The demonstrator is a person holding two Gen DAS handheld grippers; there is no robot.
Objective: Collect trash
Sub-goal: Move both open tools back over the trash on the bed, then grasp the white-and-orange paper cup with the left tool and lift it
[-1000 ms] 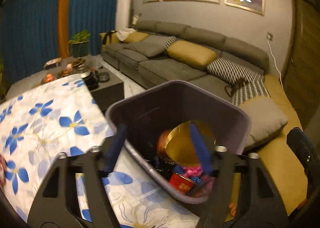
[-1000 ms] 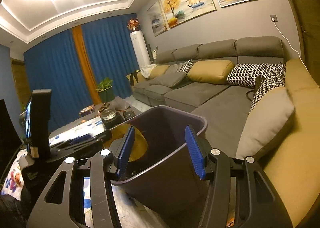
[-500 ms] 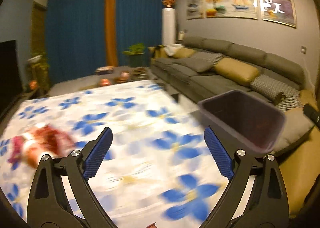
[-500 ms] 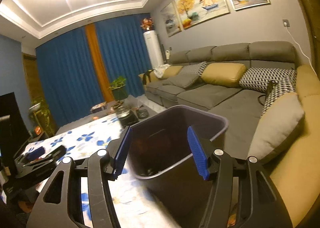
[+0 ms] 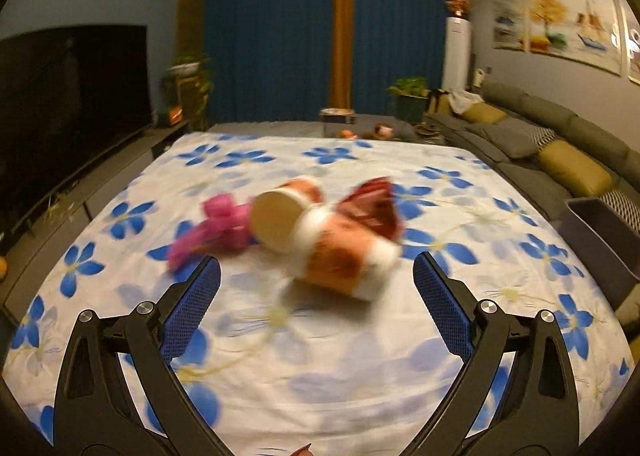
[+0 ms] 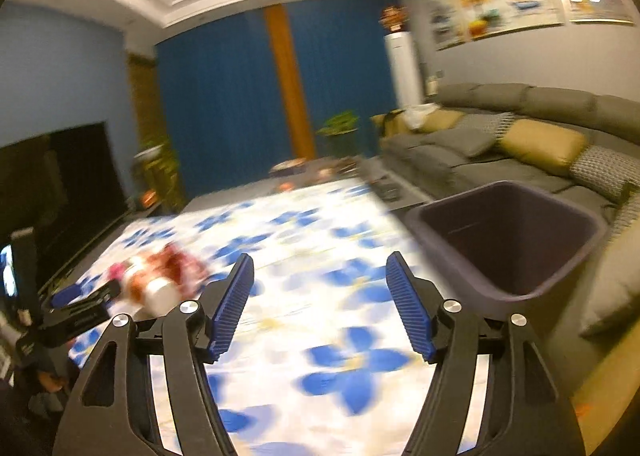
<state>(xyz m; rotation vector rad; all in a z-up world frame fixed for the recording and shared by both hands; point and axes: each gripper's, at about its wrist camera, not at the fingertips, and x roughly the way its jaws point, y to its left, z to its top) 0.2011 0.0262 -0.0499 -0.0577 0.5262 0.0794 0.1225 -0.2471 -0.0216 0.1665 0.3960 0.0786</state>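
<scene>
Orange and white paper cups (image 5: 320, 240) are seen lying on their sides just ahead of the left gripper (image 5: 316, 292), between the lines of its two fingers but not yet reached by the pads. A pink ribbon scrap (image 5: 216, 228) lies ahead and to the left of that gripper, touching the cups' open end, and a dark red wrapper (image 5: 376, 207) lies just behind them. All of it rests on a flowered cloth (image 5: 320, 356).

The left gripper's jaws have just been opening and are spread wide, with nothing between them. The right gripper (image 6: 320, 304) is also spread and empty, its jaws having just been opening too; the same pile is seen far to its left, and the dark bin (image 6: 508, 240) stands ahead of it and to the right, past the cloth's edge.

The step in hand is judged to be an approach to the next piece of trash. The cups are round and light, so they could be rolled or pushed away if one pad arrives first. A thin cup wall could be crushed and slipped if it is pinched too hard. The ribbon or wrapper might be dragged along and dropped short of the bin. The picture is blurred, so the cups' exact number cannot be told.
</scene>
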